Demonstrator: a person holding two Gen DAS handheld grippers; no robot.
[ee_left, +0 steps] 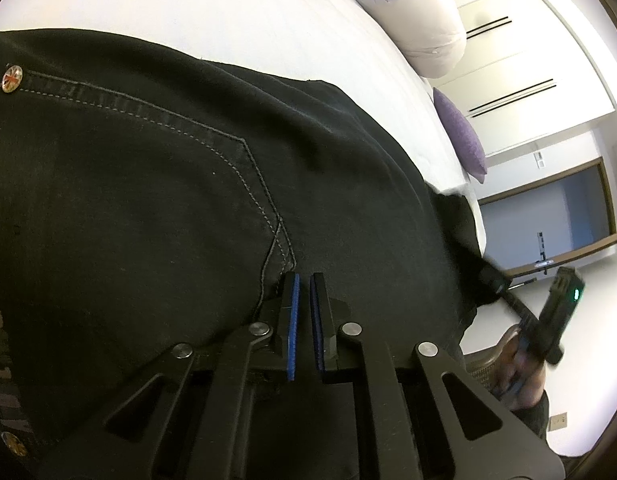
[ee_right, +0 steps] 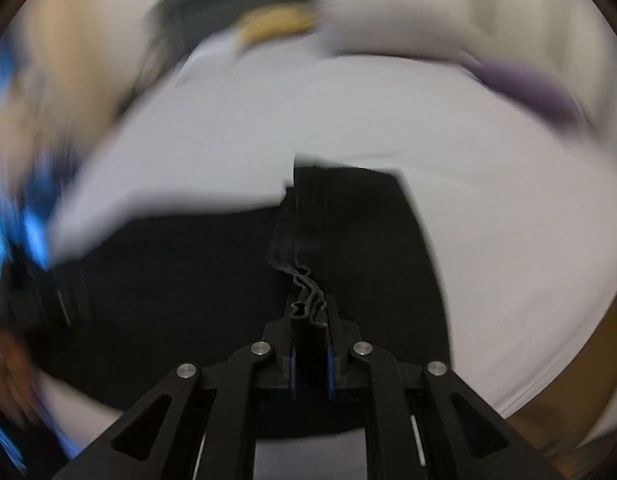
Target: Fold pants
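Right gripper (ee_right: 310, 322), lower centre of right wrist view: jaws clamped on a bunched, wavy edge of black fabric, several layers pinched between the blue pads. Probably a stacked hem or leg edge of the black denim pants (ee_right: 348, 240), gathered so the layers travel together in the fold. Beyond the fingers, dark cloth spreading up to mid-frame and ending in a squarish edge against the white bed sheet (ee_right: 488, 220). Rest of this view badly smeared; blue-and-black blur at left edge not identifiable.

Left gripper (ee_left: 304, 284), lower centre of left wrist view: jaws nearly closed, narrow gap between the blue-lined pads (ee_left: 294, 320), nothing visibly held. Tips just above or touching the pants (ee_left: 148, 180) beside the point of a stitched back pocket; contact not certain. Likely placed there to pin or steady the seat end while the other end is carried.

Outward: small round metal rivet with a flag pattern (ee_left: 11, 78) at upper left on the pocket corner. White bed sheet (ee_left: 228, 12) across the top, white pillow (ee_left: 424, 32) upper right, purple cushion (ee_left: 462, 136) below it at the bed's edge. Right-hand tool, blurred, with a green light, at lower right.

Judgement: fold in progress, one end gripped, not yet laid over.
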